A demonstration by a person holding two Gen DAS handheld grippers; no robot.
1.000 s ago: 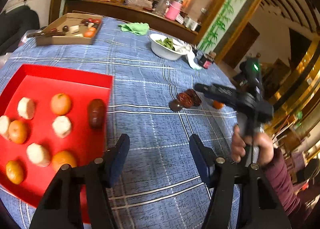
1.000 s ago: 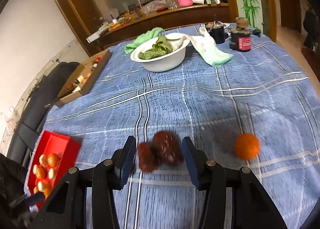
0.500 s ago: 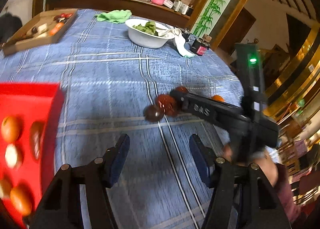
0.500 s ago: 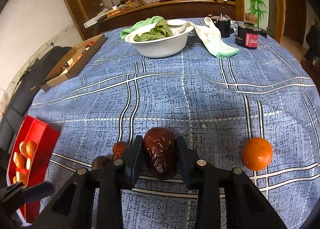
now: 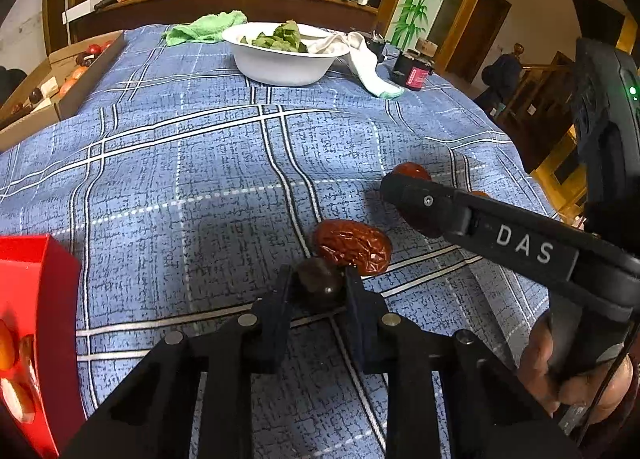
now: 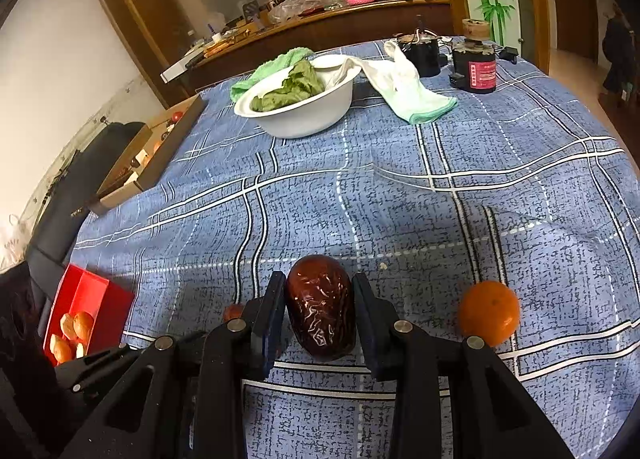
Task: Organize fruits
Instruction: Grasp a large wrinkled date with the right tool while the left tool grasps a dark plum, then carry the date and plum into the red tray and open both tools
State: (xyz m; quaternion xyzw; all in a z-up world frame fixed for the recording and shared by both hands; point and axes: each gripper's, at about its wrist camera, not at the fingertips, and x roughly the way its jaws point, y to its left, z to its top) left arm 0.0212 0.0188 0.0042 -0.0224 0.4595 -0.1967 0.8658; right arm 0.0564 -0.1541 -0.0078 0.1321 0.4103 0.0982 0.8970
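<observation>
Left wrist view. The left gripper (image 5: 318, 291) is seen from behind; its black, flat-faced fingers (image 5: 276, 311) are closed on a small, smooth, dark brown round fruit (image 5: 319, 283), which is held low over the table (image 5: 180, 163). The table is covered by a blue woven cloth crossed by white and black check lines. Just beyond the fingers, a wrinkled, glossy red-brown date (image 5: 352, 246) is seen lying on the cloth, touching or nearly touching the round fruit. The right gripper (image 5: 416, 199) is seen entering from the right as a black bar lettered "DAS"; a reddish fruit is partly hidden behind its tip. A red tray (image 5: 40, 279) with upright walls is seen at the left edge. A white bowl (image 5: 280, 67) of green leaves is seen at the far side.

Right wrist view. A large, oval, deeply wrinkled dark red date (image 6: 322, 307) is pinched between the blue-padded fingers (image 6: 268, 323) of the right gripper (image 6: 320, 319), with its long axis running along them and its far end projecting past the tips. A smooth, round orange (image 6: 489, 313) is seen resting on the cloth to the right, apart from the fingers. The red tray (image 6: 100, 299), holding orange and pale pieces, is seen at the lower left.
</observation>
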